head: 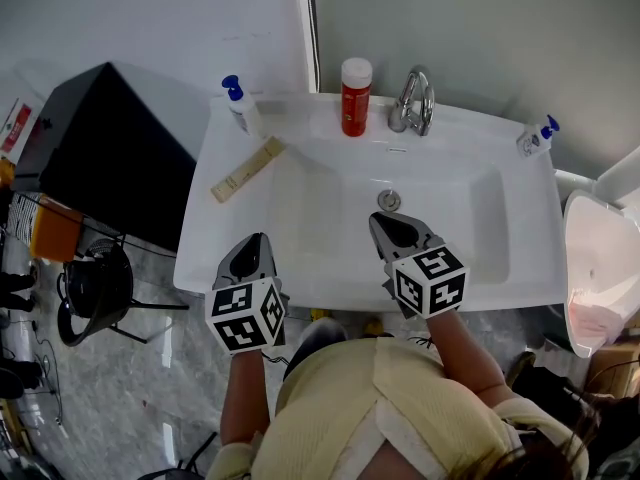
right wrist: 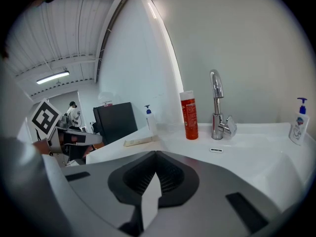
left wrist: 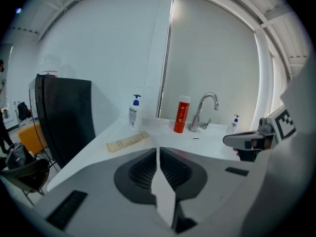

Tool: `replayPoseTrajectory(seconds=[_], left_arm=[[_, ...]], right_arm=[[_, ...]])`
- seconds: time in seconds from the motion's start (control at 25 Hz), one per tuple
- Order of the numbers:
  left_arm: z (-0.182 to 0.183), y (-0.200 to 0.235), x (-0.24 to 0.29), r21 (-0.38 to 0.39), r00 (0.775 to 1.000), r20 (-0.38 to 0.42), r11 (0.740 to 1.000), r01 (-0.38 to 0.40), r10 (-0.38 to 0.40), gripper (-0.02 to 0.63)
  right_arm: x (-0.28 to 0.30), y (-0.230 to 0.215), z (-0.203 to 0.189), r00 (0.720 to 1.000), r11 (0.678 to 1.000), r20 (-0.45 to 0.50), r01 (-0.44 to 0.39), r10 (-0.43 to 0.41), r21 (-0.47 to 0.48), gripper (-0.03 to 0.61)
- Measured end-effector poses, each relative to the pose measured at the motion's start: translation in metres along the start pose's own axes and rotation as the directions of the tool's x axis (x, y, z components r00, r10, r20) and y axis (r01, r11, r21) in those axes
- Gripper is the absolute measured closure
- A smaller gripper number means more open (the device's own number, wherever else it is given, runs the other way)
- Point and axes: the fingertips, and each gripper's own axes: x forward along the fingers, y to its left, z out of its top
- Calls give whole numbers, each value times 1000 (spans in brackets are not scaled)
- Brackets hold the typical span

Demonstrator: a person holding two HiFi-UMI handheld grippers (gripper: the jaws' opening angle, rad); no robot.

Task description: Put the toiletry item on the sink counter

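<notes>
A flat beige toiletry tube (head: 247, 169) lies at an angle on the left side of the white sink counter (head: 520, 268); it also shows as the tube (left wrist: 126, 141) in the left gripper view and the tube (right wrist: 138, 141) in the right gripper view. My left gripper (head: 258, 239) hovers at the sink's front left edge, jaws shut and empty, a short way in front of the tube. My right gripper (head: 381, 219) hangs over the basin near the drain (head: 389, 200), also shut with nothing in it.
A red bottle (head: 355, 96) and a chrome faucet (head: 412, 101) stand at the back of the sink. A blue-topped pump bottle (head: 240, 105) is at the back left, a small one (head: 535, 138) at the back right. A black cabinet (head: 100, 158) stands left, a toilet (head: 600, 278) right.
</notes>
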Motion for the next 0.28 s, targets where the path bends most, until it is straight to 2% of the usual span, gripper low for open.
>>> replayPoseTrajectory(seconds=[0.28], left_arm=[[3,11,1,-1,999,4,999,-37,37,560]], right_arm=[[3,-2,4,1000,1000,8,-6,6,-2,552]])
